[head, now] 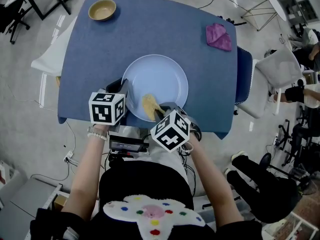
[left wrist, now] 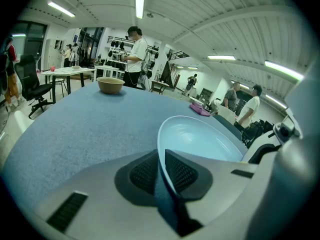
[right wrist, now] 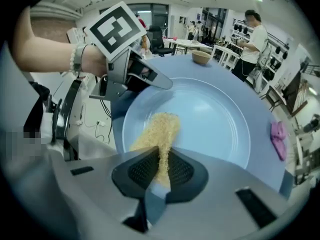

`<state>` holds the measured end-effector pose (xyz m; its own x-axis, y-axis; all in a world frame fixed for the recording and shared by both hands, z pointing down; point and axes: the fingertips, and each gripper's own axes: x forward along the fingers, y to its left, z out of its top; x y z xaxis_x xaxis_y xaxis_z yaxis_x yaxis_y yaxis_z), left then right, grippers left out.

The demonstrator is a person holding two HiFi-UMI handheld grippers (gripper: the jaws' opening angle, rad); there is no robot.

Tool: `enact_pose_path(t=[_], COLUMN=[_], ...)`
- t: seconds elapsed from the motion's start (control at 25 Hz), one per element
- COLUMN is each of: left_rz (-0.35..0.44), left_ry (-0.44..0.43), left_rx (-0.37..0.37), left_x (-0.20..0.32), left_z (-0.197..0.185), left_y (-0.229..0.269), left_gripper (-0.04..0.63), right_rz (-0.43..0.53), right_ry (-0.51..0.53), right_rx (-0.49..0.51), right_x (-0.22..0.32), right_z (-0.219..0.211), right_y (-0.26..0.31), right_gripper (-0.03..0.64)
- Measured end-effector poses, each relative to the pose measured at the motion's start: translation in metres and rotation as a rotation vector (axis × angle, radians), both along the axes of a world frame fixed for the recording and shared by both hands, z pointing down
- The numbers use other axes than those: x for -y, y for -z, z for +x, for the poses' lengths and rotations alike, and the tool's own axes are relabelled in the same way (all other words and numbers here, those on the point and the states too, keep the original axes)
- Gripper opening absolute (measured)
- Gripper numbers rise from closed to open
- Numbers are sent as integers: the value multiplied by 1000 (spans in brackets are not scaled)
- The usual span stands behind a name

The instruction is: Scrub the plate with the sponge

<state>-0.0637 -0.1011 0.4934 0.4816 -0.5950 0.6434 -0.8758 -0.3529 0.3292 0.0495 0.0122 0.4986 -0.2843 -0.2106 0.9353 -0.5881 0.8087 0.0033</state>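
My left tongs (left wrist: 161, 163) clench the rim of the plate (head: 161, 74), at the near edge of the bench (head: 150, 29). My right tongs (right wrist: 161, 168) grip the sponge (right wrist: 161, 131), pressed on it. Scrubbing too hard could wrench the rim free or slide the plate off.

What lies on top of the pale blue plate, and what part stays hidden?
A yellow sponge rests on the plate, at its near side, pinched by the right hand-held gripper. The plate surface under the yellow sponge is covered, so it cannot be seen.

A round pale-blue plate (head: 160, 76) sits at the blue worktop's (head: 150, 29) near edge, a thin yellow sponge (head: 149, 105) lying on its near side.
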Motion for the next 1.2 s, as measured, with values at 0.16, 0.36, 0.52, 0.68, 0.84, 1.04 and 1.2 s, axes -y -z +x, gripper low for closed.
enact_pose_path(t=[0.16,0.36,0.52,0.68,0.84,1.04,1.2], left_rz=[0,36,100,197,315,385,408], left_ry=[-9,-16,-40,-45,-75,-97,-124], left_rx=[22,50,83,90,139,86,65], left_x=[-3,-5,-6,-3,5,-1,-15], left_z=[0,-6,-9,-8,-5,5,8], left_y=[0,11,32,69,108,148,171], left_gripper=[55,55,54,28,11,11,11], right_rz=[11,144,269,363,441,497,540], right_ry=[-118,-268,-334,-370,-408,-439,-445], right_rx=[174,289,320,359,385,421,428], right_x=[8,35,49,56,59,58,55], right_z=[-17,-5,14,25,38,45,52], right_y=[14,40,60,85,106,128,144], right_gripper=[41,43,43,43,43,43,43])
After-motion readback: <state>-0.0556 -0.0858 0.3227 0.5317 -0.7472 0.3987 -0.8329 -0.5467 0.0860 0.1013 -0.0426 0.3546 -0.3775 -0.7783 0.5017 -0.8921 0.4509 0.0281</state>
